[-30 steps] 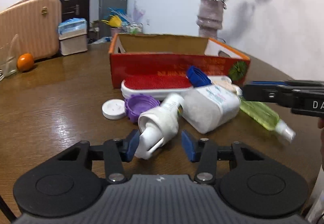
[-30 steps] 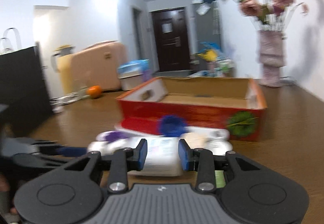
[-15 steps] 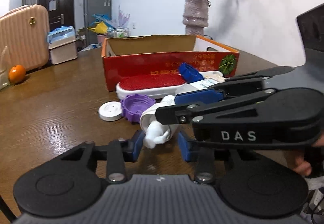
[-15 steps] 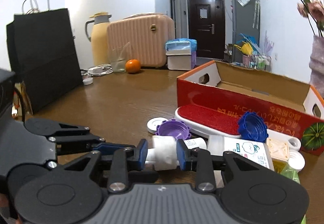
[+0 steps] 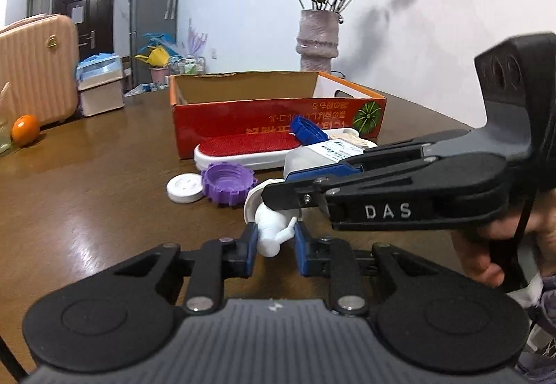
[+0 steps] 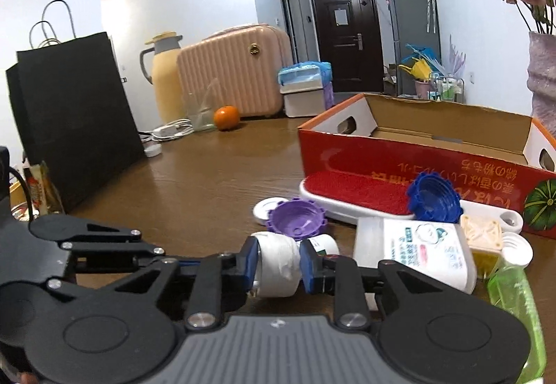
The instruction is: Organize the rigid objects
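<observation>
Left gripper (image 5: 274, 247) closing on pump nozzle (image 5: 272, 233) | right gripper (image 6: 278, 260) closing — bottle neck (image 6: 278, 262)

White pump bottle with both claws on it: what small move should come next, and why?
Probably finish closing, then lift it together toward the red box. The left claw is closing around the white pump bottle's nozzle, the right claw around its body, and it lies on the table.
</observation>
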The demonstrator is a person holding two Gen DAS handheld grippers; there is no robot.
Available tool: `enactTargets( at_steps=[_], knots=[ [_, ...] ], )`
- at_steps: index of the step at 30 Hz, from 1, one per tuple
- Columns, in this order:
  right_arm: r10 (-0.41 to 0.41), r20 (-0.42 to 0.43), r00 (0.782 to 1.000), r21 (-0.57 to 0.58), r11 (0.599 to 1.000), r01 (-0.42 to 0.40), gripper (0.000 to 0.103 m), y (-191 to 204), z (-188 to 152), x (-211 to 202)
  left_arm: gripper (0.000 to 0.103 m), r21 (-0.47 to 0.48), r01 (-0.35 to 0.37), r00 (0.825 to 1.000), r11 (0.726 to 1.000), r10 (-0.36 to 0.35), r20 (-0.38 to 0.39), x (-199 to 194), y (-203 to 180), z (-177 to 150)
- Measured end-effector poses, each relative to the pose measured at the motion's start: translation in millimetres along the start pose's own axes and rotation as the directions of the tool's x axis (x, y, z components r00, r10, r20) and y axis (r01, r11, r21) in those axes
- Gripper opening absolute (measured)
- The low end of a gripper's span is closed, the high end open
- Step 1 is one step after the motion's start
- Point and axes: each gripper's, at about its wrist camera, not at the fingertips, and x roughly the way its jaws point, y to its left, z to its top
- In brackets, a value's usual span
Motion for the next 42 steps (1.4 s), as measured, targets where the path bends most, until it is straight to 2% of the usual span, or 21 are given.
enactTargets(
  at_steps=[6,9,11,13,15,16,19,22,23,24,28,31,33,38,40,42],
  knots=[
    [-0.011,-0.023,1.0,-0.058,0.998,0.009,0.025,25.3,-3.7,2.7,0.018,-0.028,-0.041,0.999,0.999,0.041,-0.021,-8.5,-2.8,-8.0],
    [0.058,-0.038,0.998,0.004,0.998,-0.058,0.025,22.4,-2.1,-2.8,0.02,-0.046,-0.028,1.0,0.999,0.027,-0.009,-12.6,5.0,-9.1],
    [0.062,-0.032,0.998,0.027,0.998,-0.061,0.025,21.1,-0.4,-6.8,0.019,-0.009,-0.009,0.999,1.0,0.01,0.033,-18.0,2.0,-11.8],
    [0.068,-0.03,0.997,0.047,0.997,-0.066,0.025,17.0,-1.0,-10.5,0.024,0.058,-0.029,0.997,0.998,0.024,0.072,-20.7,-8.0,-15.3],
    [0.078,-0.022,0.997,0.088,0.993,-0.075,0.025,10.7,-2.9,-11.9,0.086,0.08,-0.036,0.997,0.996,0.03,0.074,-20.9,-11.9,-16.6],
    [0.082,-0.027,0.996,0.097,0.992,-0.079,0.025,9.7,-3.9,-10.9,0.091,0.086,-0.031,0.997,0.996,0.024,0.08,-21.5,-13.3,-17.1],
    [0.088,-0.049,0.995,0.06,0.995,-0.085,0.025,16.7,-6.7,-11.6,0.089,0.094,-0.007,0.998,0.996,0.001,0.059,-15.3,-12.3,-16.6],
    [0.158,-0.058,0.986,0.049,0.987,-0.156,0.025,24.0,-7.1,-12.3,0.078,0.059,0.002,1.0,0.998,-0.002,-0.008,-2.4,-4.8,-11.6],
    [0.163,-0.052,0.985,0.039,0.986,-0.161,0.025,26.5,-6.4,-13.8,0.059,0.05,0.007,1.0,0.999,-0.006,-0.019,0.4,-2.0,-9.8],
    [0.162,-0.041,0.986,0.037,0.986,-0.161,0.025,27.5,-5.6,-16.6,0.049,0.043,-0.001,1.0,0.999,0.003,-0.027,0.7,1.6,-10.6],
    [0.13,0.006,0.992,0.055,0.99,-0.13,0.028,18.9,-0.7,-27.6,0.049,0.037,-0.026,0.999,0.999,0.027,-0.02,-2.9,7.0,-12.1],
    [0.026,-0.014,1.0,0.037,0.999,-0.025,0.03,12.9,-1.8,-20.0,0.049,0.034,-0.031,0.999,0.999,0.032,-0.02,-11.1,7.8,-15.1],
    [0.008,-0.034,0.999,0.02,1.0,-0.007,0.03,10.4,-4.9,-11.4,0.049,0.035,-0.038,0.999,0.999,0.039,-0.02,-18.3,9.0,-17.8],
    [-0.038,-0.041,0.998,-0.057,0.998,0.036,0.03,19.3,-9.6,-3.5,0.05,0.04,-0.127,0.991,0.991,0.129,-0.041,-29.6,24.8,-24.4],
    [-0.005,-0.035,0.999,-0.05,0.999,0.003,0.036,17.2,-5.7,-3.5,0.057,0.034,-0.14,0.99,0.99,0.141,-0.03,-34.2,31.4,-25.7],
    [0.007,-0.036,0.999,-0.077,0.997,-0.01,0.044,16.3,0.8,-1.4,0.068,0.022,-0.138,0.99,0.99,0.139,-0.021,-36.1,34.2,-25.5]
  ],
)
